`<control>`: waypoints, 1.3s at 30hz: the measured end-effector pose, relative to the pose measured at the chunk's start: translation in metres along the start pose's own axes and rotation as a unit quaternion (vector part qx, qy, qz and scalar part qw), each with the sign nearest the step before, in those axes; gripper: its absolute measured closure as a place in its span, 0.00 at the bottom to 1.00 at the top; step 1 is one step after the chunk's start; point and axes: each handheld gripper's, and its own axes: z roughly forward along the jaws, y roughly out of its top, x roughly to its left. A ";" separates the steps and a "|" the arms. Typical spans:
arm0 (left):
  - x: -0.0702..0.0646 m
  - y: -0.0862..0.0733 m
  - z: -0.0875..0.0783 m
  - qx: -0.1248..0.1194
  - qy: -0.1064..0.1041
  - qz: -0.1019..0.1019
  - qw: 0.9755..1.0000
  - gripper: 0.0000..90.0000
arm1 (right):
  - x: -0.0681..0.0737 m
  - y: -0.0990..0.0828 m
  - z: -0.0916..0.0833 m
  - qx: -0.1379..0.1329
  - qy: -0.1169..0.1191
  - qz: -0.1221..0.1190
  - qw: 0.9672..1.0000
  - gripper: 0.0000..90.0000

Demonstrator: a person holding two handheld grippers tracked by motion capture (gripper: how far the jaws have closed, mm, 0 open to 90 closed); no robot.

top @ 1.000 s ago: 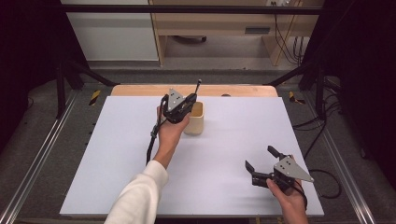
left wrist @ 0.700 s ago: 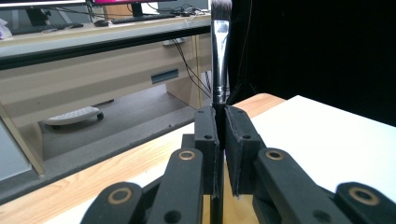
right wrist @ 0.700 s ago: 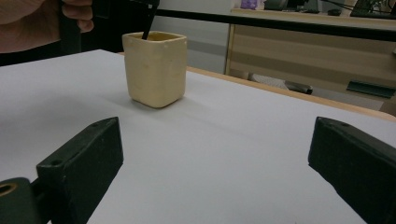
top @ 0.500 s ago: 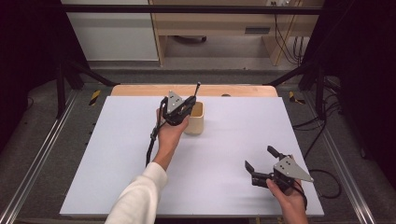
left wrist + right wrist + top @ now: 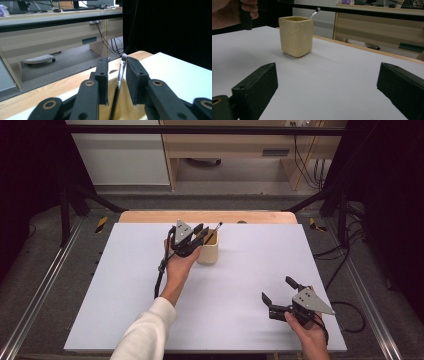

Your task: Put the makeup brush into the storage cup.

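Pen [image 5: 121, 71], slim, stands loose between left tool's [image 5: 117, 82] just-parted matte pads.

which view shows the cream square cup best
The right gripper view: the cream square ceramic cup stands whole and unblocked on the white table, a thin pen poking from it. The high view shows it small, partly behind the left gripper. The left gripper view catches just its rim between the jaws.

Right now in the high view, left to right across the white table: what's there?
Left tool, its jaws just opened and standing around the pen → pen leaning in the beige cup → right tool, jaws wide open over bare table.
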 end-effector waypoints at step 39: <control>-0.020 0.007 -0.028 0.016 -0.069 0.017 0.997 0.51 | 0.003 0.001 0.001 0.004 -0.001 -0.007 1.000 0.04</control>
